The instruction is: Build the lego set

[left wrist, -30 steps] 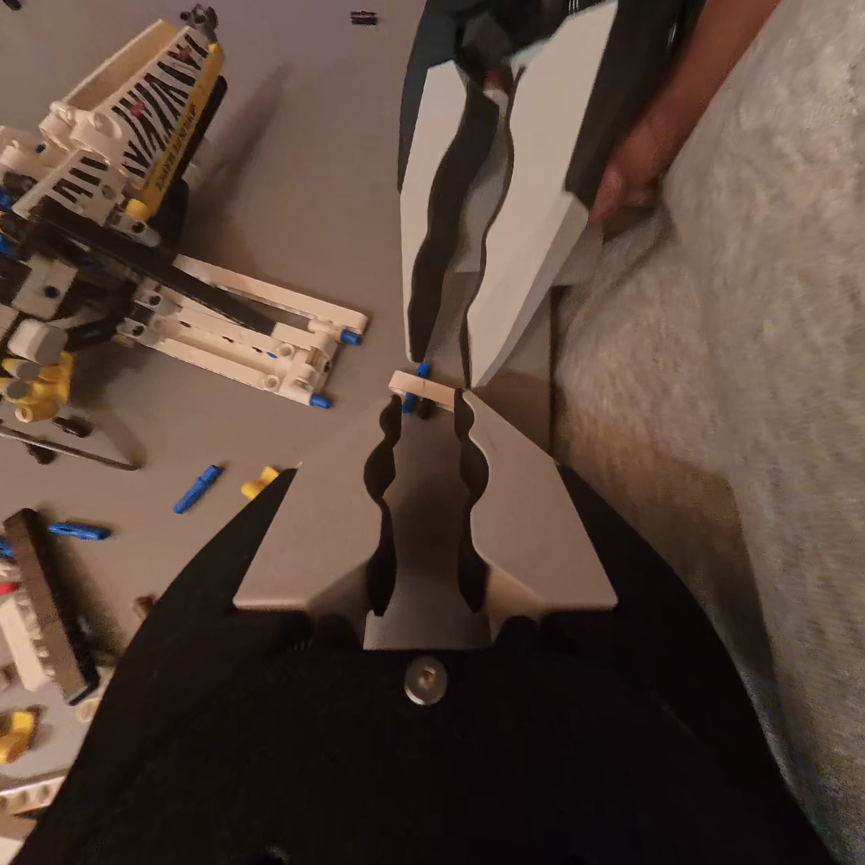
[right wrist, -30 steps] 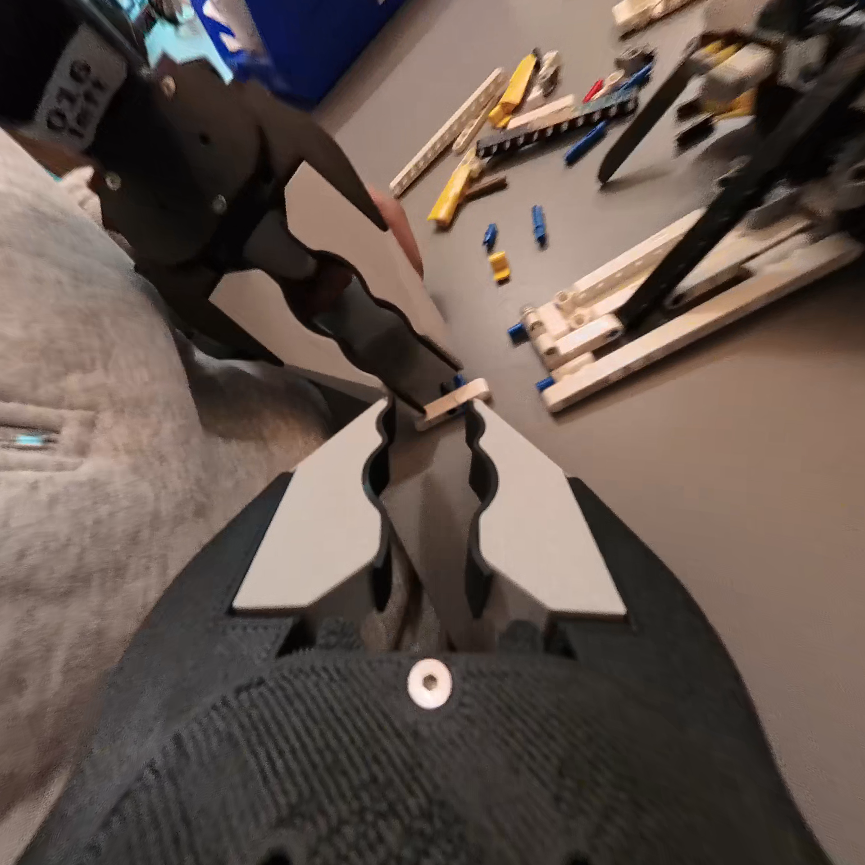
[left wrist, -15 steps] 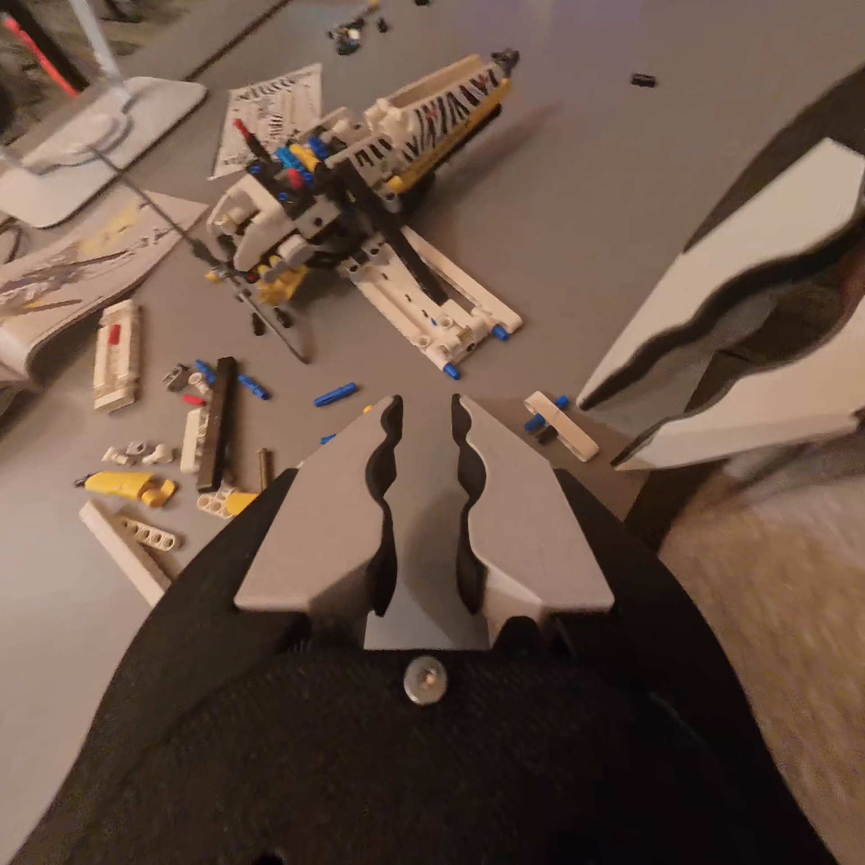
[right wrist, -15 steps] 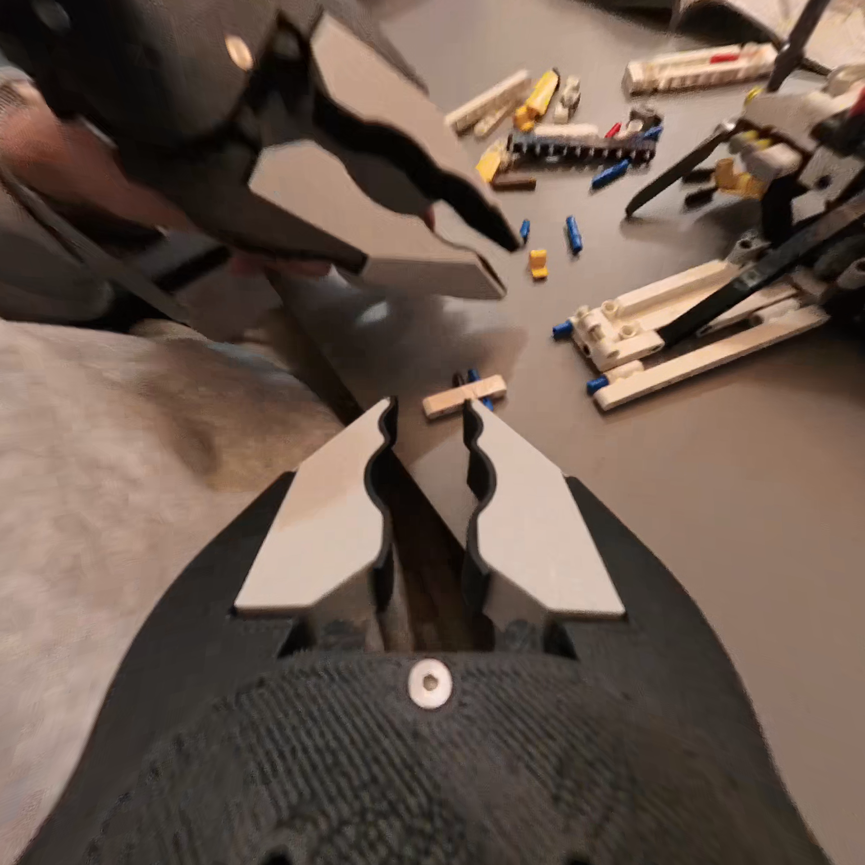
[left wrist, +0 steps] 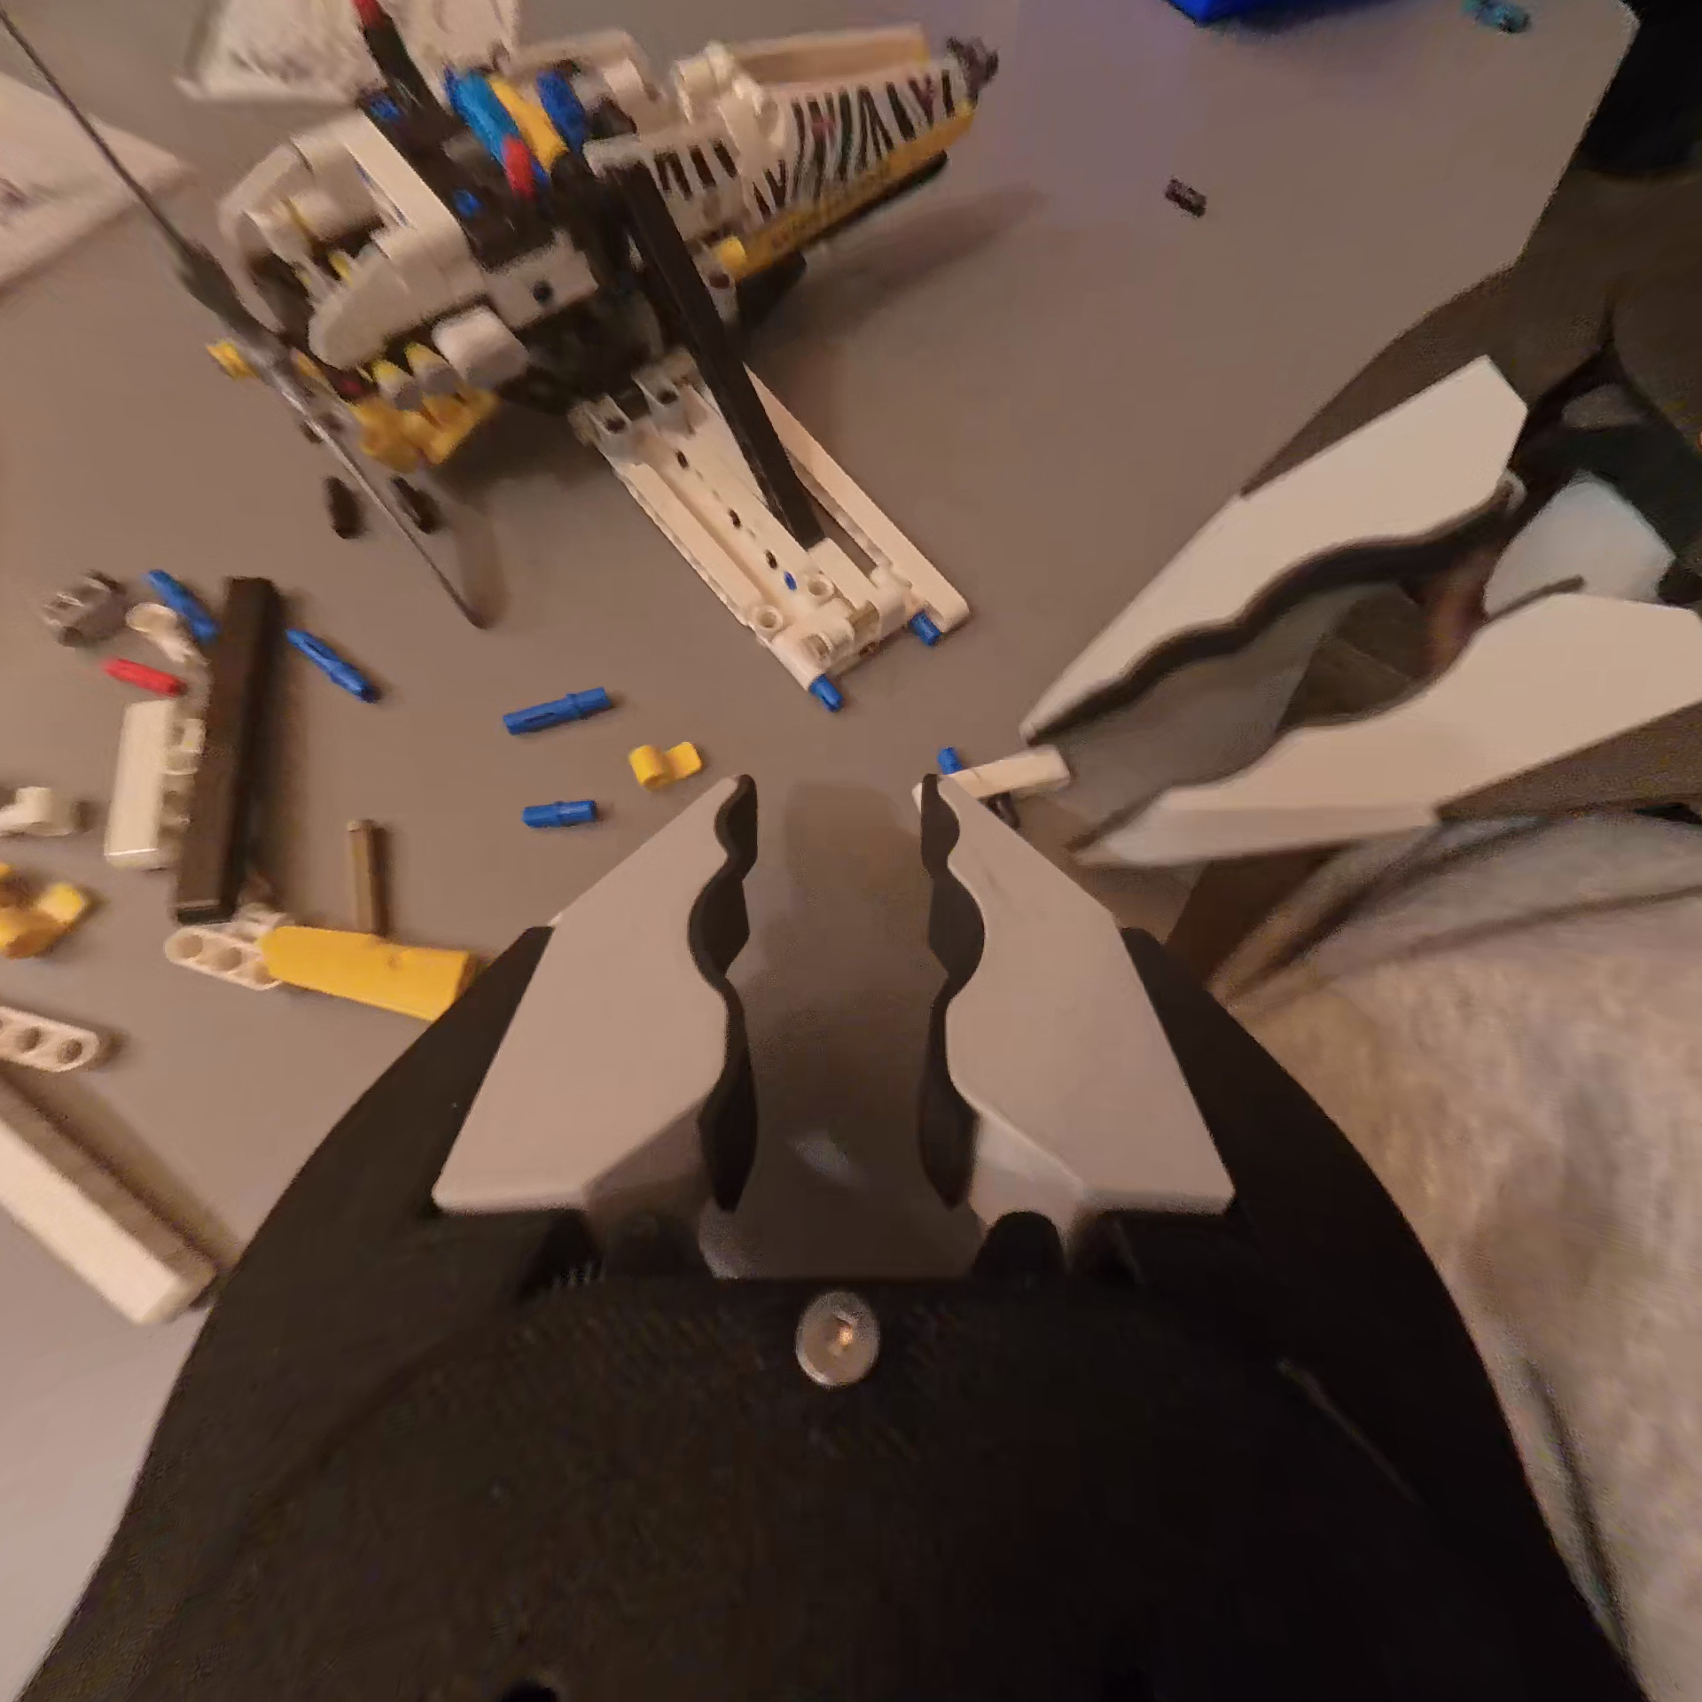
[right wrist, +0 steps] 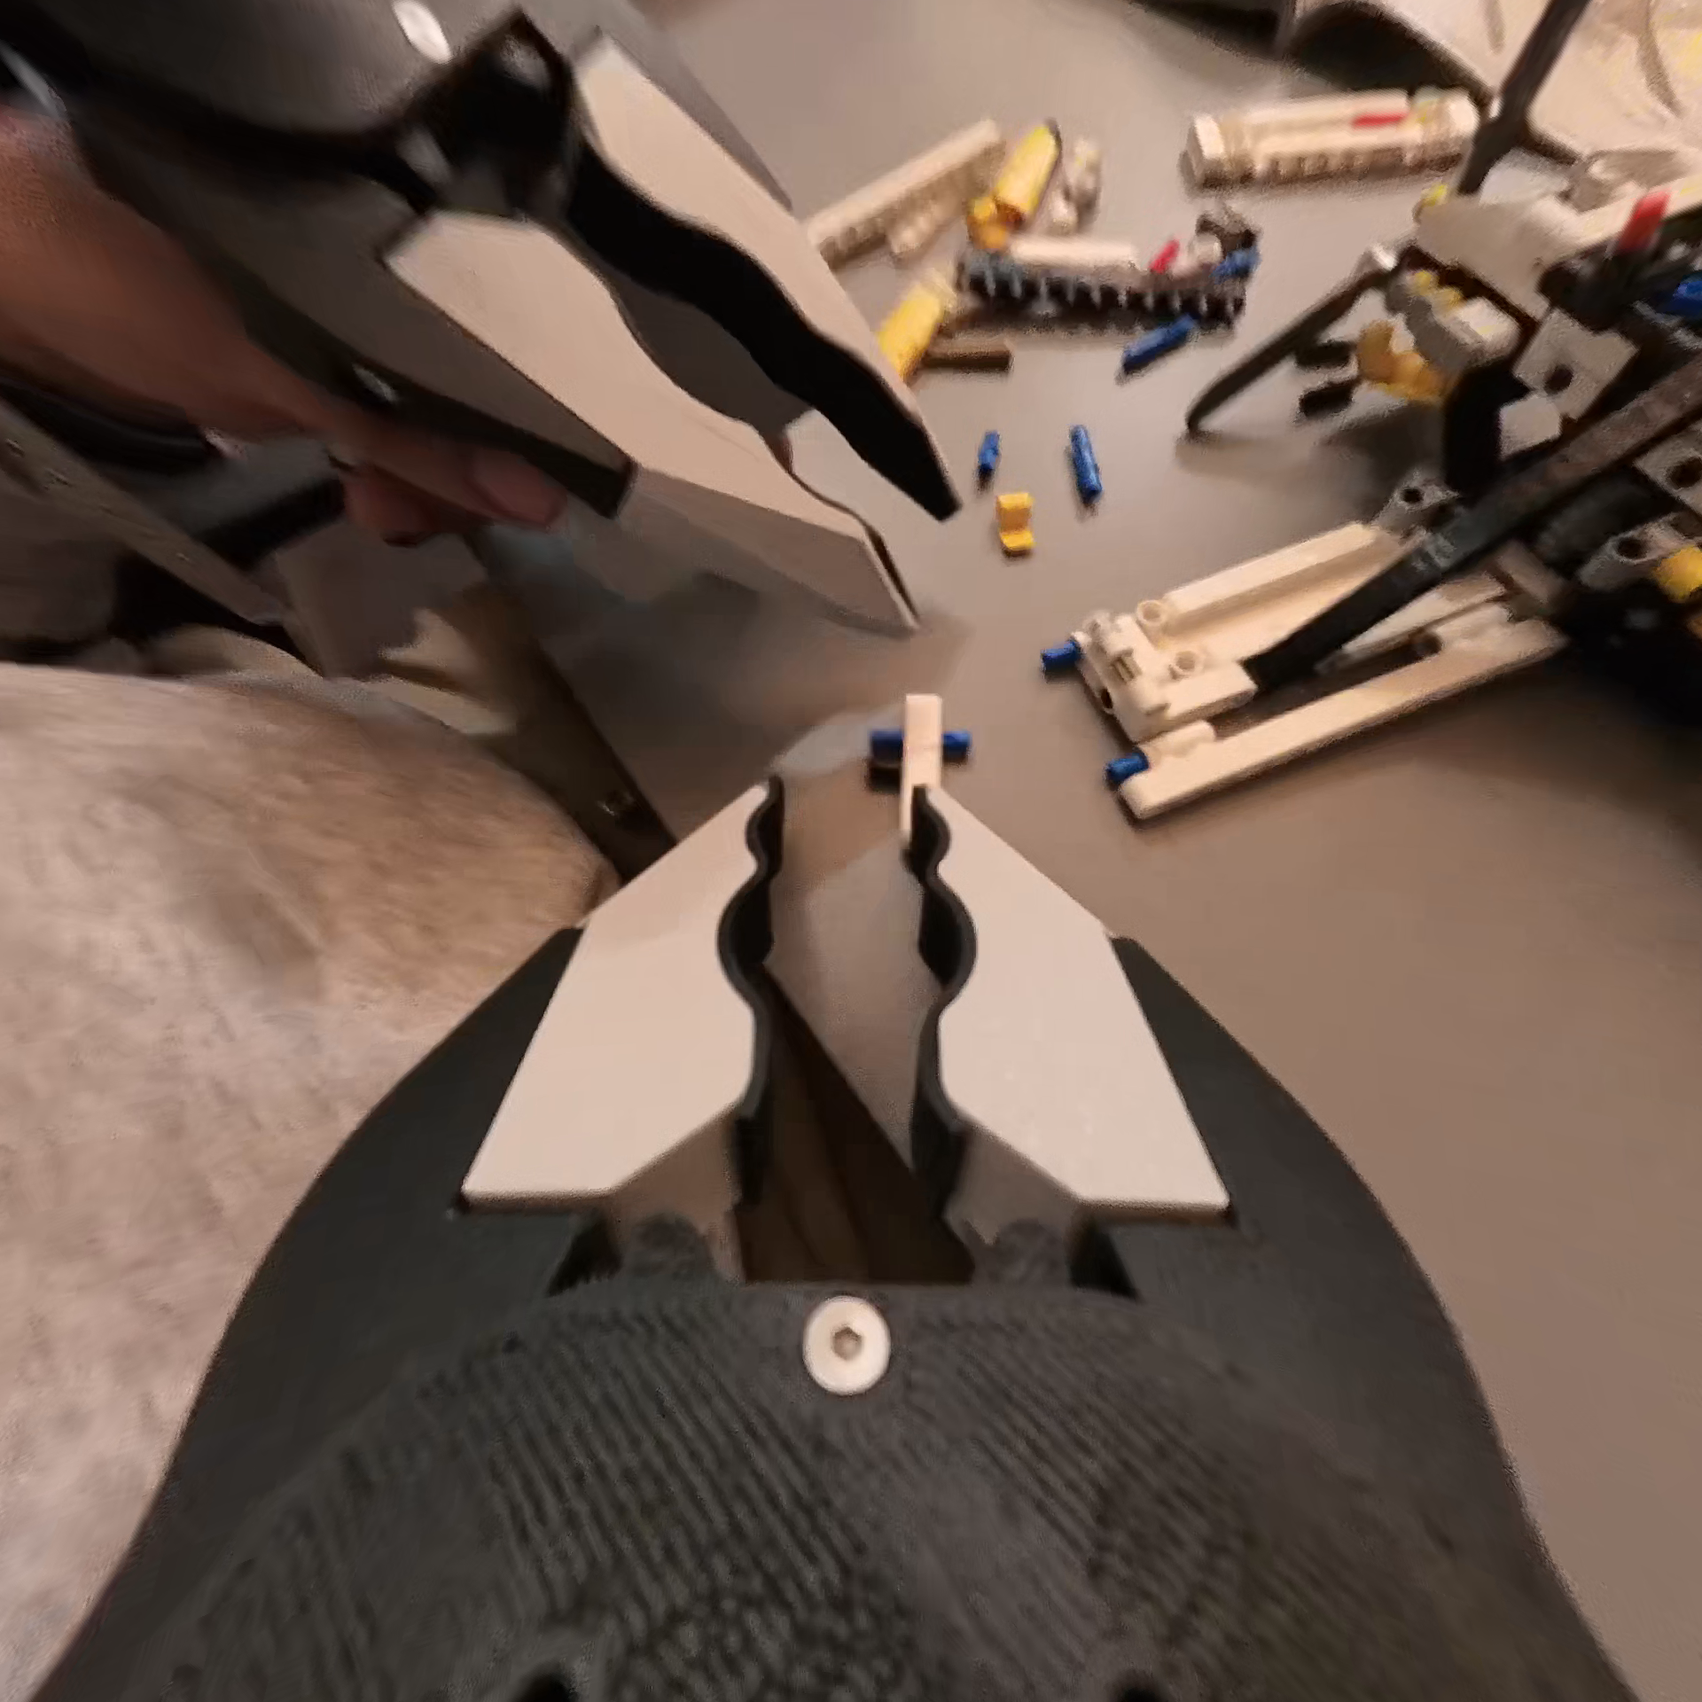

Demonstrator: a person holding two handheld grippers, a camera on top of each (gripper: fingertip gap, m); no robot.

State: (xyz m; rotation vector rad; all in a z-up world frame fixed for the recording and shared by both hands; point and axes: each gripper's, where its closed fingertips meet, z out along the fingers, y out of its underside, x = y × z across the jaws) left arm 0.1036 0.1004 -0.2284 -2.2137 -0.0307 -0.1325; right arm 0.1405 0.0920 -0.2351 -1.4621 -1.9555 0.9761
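Note:
A small white beam with blue pins (right wrist: pixel 921 737) lies on the grey table (right wrist: pixel 1289 1013) at the tip of my right gripper (right wrist: pixel 849 797), touching the inside of its right finger. The jaws stand apart and do not clamp it. In the left wrist view the beam (left wrist: pixel 1008 769) shows just right of my left gripper (left wrist: pixel 832 794), which is open and empty above the table. The right gripper (left wrist: pixel 1059 792) reaches in from the right. The part-built model with zebra-striped panel (left wrist: pixel 571 230) and white skid frame (left wrist: pixel 783 553) stands beyond; it also shows in the right wrist view (right wrist: pixel 1335 626).
Loose parts lie left of the left gripper: blue pins (left wrist: pixel 557 711), a small yellow piece (left wrist: pixel 663 763), a black beam (left wrist: pixel 226 746), a yellow panel (left wrist: pixel 368 972). Grey fabric (left wrist: pixel 1474 1151) lies past the table's near edge. The left gripper (right wrist: pixel 921 566), held by a hand, hangs above the beam.
The left gripper has let the beam's area go, swung left toward the model and opened wider. The right gripper turned and closed in, so the beam now lies against its right finger.

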